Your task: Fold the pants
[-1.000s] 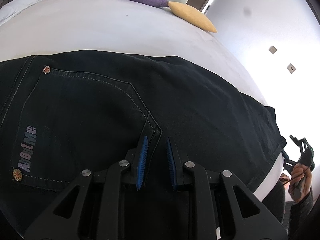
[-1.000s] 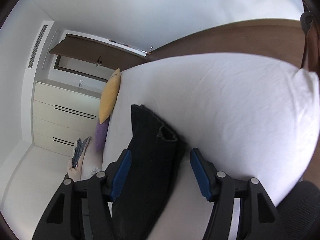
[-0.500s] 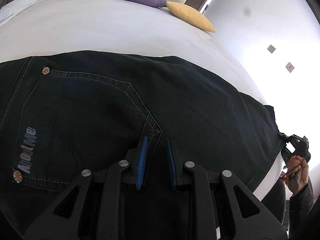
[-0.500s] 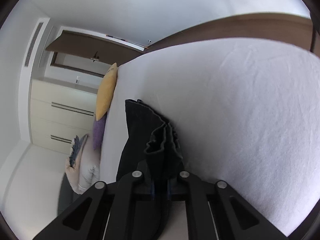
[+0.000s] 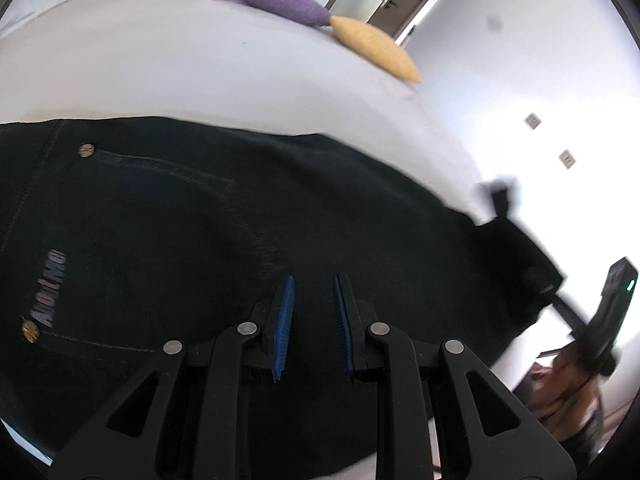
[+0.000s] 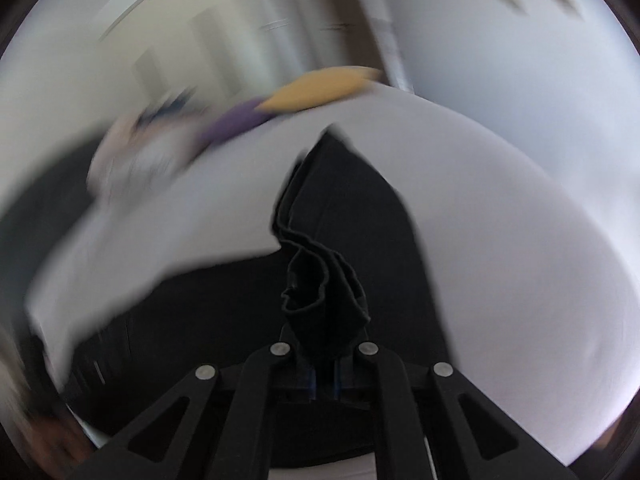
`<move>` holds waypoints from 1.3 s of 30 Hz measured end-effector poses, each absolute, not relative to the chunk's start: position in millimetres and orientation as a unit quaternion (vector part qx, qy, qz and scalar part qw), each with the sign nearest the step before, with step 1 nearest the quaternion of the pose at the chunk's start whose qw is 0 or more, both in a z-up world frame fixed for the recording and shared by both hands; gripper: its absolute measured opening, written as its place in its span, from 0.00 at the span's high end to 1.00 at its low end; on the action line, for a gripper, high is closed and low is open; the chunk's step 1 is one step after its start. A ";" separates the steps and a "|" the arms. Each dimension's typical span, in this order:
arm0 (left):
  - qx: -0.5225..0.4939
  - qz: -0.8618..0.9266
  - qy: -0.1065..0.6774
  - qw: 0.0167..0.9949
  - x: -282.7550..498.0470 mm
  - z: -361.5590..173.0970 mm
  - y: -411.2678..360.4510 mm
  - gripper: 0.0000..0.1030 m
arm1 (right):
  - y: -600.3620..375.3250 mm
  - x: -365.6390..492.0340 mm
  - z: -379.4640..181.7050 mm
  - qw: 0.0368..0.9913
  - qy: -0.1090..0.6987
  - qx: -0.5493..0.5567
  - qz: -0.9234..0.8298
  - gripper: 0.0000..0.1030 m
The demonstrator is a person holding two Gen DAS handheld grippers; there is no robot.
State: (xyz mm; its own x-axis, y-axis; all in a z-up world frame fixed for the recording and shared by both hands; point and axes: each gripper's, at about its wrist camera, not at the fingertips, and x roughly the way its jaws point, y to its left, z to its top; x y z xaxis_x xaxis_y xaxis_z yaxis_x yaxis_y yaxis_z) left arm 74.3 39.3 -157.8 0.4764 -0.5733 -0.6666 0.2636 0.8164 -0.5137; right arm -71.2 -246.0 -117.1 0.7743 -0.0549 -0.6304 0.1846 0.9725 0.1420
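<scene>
Pale "AboutMe" lettering — slightly blurred — running sideways along the back pocket of the black pants [image 5: 200, 240], in the left wrist view, nothing else legible

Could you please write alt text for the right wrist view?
The right gripper is shut on a bunched end of black denim pants, lifted over a white bed. Blurred purple and yellow cushions lie beyond.

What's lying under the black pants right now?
The black pants lie on a white bed, whose sheet shows around them. The bed beneath the cloth is covered, so anything there is hidden.
</scene>
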 end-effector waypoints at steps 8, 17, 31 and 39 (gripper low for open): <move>-0.264 -0.307 0.484 0.776 78.0 -173.0 20.9 0.36 | -178.4 -57.0 -180.5 0.920 0.377 -0.084 -0.060 0.94; -0.308 -0.365 0.497 0.724 96.4 -162.0 -5.3 0.31 | -128.1 -79.6 -155.3 0.930 0.331 -0.153 -0.049 0.94; -0.272 -0.339 0.548 0.715 129.4 -166.8 12.4 0.80 | -42.8 -105.7 -162.8 0.919 0.309 -0.244 0.015 0.94; -0.218 -0.339 0.541 0.738 143.0 -154.0 43.7 0.94 | -28.5 -117.1 -163.2 0.913 0.296 -0.277 0.046 0.94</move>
State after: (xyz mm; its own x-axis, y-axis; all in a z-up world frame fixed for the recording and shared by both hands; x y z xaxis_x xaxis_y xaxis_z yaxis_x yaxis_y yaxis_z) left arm 143.0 43.7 -154.0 0.1843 -0.7360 -0.6514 0.2641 0.6755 -0.6885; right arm -117.1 -28.5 -163.2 0.8201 -0.0811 -0.5665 -0.2474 0.8424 -0.4787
